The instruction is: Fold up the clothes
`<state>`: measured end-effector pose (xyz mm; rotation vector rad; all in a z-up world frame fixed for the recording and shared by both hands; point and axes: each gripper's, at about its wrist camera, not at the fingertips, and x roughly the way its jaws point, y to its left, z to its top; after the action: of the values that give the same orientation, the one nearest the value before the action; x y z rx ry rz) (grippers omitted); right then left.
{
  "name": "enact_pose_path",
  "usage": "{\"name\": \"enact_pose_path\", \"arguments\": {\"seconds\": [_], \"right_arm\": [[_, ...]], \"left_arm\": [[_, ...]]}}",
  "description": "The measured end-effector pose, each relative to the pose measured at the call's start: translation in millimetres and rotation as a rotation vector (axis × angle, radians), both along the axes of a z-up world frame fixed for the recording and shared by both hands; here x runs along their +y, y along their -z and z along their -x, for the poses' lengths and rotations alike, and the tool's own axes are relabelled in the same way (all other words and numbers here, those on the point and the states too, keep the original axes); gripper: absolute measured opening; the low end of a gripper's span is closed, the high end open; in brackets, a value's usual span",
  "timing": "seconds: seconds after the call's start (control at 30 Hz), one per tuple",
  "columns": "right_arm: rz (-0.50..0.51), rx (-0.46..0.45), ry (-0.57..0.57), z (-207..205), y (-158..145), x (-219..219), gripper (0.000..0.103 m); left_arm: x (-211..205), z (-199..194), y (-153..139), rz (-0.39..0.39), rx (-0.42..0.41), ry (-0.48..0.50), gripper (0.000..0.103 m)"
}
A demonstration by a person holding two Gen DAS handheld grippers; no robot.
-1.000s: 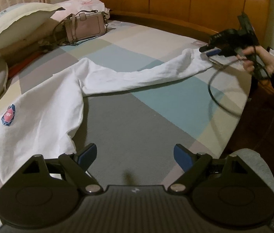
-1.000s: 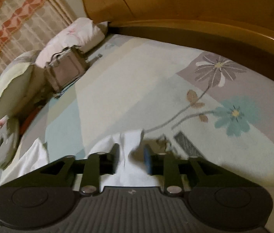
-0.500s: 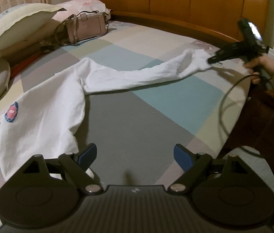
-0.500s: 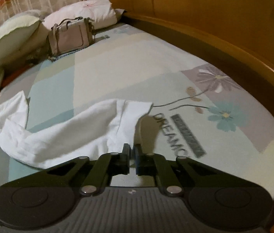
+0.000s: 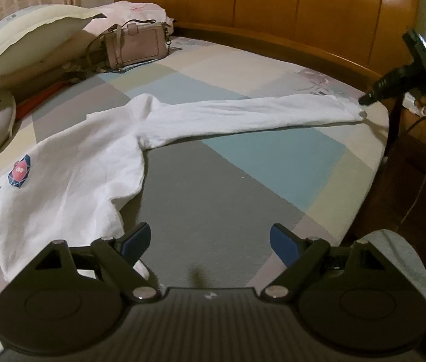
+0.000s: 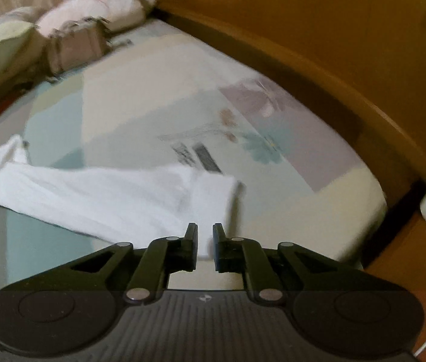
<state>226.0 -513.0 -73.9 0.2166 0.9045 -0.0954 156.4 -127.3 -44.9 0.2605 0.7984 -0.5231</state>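
Right hand-held gripper [image 6: 205, 242] low — jaws straddling sleeve cuff [image 6: 213, 193].

Soft white cloth sweatshirt [image 5: 71, 181], matt patchwork bedsheet [image 5: 228, 199], glossy wooden headboard [image 5: 303, 6], smooth leather-look handbag [image 5: 136, 43].

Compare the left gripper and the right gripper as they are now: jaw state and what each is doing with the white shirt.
The left gripper is wide open with bare bedsheet between its fingers; the right gripper is nearly closed, with a narrow gap.
The left gripper hovers beside the white shirt; the right gripper sits at the sleeve cuff, which is stretched out toward the bed edge.
Both are black two-finger tools.
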Motion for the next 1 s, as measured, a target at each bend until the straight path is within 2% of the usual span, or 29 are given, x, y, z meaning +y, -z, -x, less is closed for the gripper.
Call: {"name": "enact_pose_path", "arguments": {"seconds": [0.23,0.47,0.53,0.8,1.0], "right_arm": [[-0.038,-0.063,-0.246,-68,-22,84,0.017],[-0.068,-0.021,-0.423,-147,-4,166,0.021],[-0.075,-0.014,-0.442,-163,-1,180,0.027],[-0.082,0.01,-0.495,-219,22,224,0.034],[0.012,0.032,-0.526,-230,46,253,0.038]], "left_arm": [[12,-8,-3,-0.007,-0.014,0.003,0.086],[25,-20,-2,-0.009,-0.005,0.014,0.086],[28,-24,-2,-0.01,-0.007,0.011,0.086],[40,-42,3,0.031,-0.003,0.0,0.086],[47,-48,8,0.05,0.002,0.001,0.086]]}}
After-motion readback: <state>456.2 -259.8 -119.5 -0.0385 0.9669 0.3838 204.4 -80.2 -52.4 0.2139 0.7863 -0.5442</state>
